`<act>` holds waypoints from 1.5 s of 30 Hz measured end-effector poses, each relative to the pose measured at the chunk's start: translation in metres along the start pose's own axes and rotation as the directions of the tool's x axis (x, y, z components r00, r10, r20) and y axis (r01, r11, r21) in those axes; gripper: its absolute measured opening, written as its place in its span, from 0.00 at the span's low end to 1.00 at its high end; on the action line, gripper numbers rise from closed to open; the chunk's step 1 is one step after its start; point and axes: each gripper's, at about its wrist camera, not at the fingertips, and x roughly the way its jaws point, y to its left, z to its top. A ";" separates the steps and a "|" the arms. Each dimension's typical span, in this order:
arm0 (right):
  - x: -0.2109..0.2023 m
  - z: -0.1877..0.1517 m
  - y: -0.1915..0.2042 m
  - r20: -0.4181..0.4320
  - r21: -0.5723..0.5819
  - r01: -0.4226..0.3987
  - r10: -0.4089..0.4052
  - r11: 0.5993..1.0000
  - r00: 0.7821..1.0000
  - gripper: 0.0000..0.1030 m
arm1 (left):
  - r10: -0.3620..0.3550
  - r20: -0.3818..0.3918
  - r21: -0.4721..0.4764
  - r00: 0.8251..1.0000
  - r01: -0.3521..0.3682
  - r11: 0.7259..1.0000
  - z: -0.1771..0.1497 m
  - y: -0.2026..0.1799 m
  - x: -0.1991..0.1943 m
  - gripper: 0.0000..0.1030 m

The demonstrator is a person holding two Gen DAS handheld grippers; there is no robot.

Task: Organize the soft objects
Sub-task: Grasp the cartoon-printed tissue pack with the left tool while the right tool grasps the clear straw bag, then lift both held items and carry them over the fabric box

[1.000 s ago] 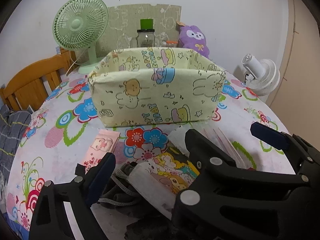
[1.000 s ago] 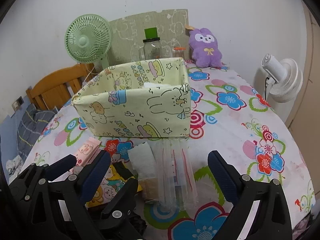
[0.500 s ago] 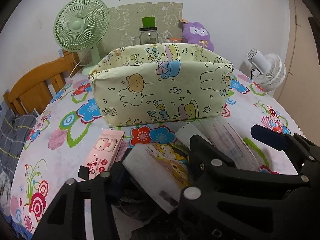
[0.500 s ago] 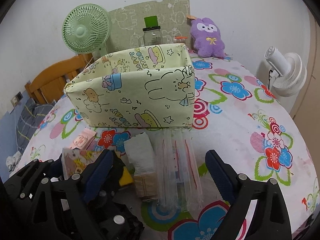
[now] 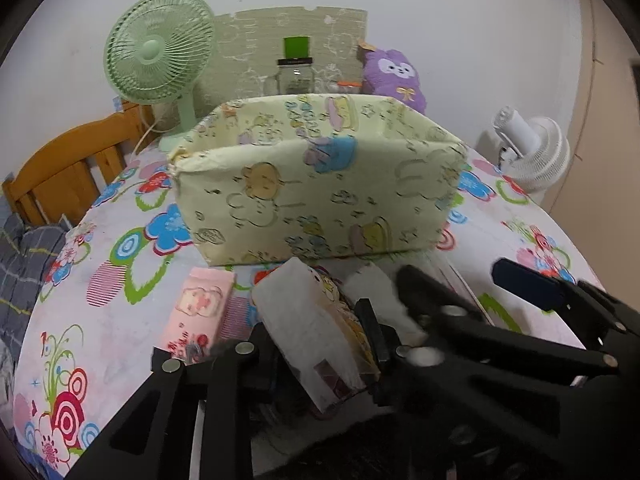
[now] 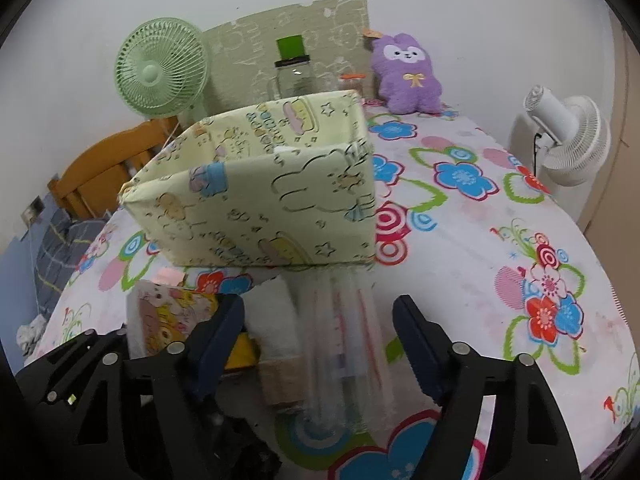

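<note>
Right wrist: white item (image 6: 289, 149) inside fabric bin (image 6: 256, 196)

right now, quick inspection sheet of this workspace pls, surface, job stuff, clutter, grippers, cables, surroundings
surface: table under a flower-print cloth.
job's things: open yellow fabric bin mid-table; cartoon-print tissue pack lifted and tilted in front of it; pink tissue pack flat on the cloth; clear plastic pack lying by the bin's base.
clutter: white folded wad beside the clear pack; glass jar behind the bin.
grippers: left gripper shut on the cartoon-print pack; right gripper open, astride the clear pack.
cables: cord at the green fan; black cord at the white fan.
surroundings: purple plush, wooden chair, white wall.
</note>
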 end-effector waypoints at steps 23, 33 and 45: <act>0.020 0.001 -0.007 -0.065 0.058 -0.029 0.033 0.998 0.997 0.20 | 0.011 -0.029 0.034 1.000 -0.010 0.999 0.003 -0.011 0.011 0.24; -0.002 0.008 -0.002 -0.022 0.049 -0.025 0.026 0.998 0.999 0.17 | -0.018 0.018 0.022 1.000 0.017 1.000 0.007 -0.009 -0.011 0.24; -0.045 0.023 0.010 0.063 0.031 -0.017 0.015 0.999 0.998 0.17 | -0.030 0.103 0.016 0.994 0.028 0.999 0.022 -0.007 -0.050 0.24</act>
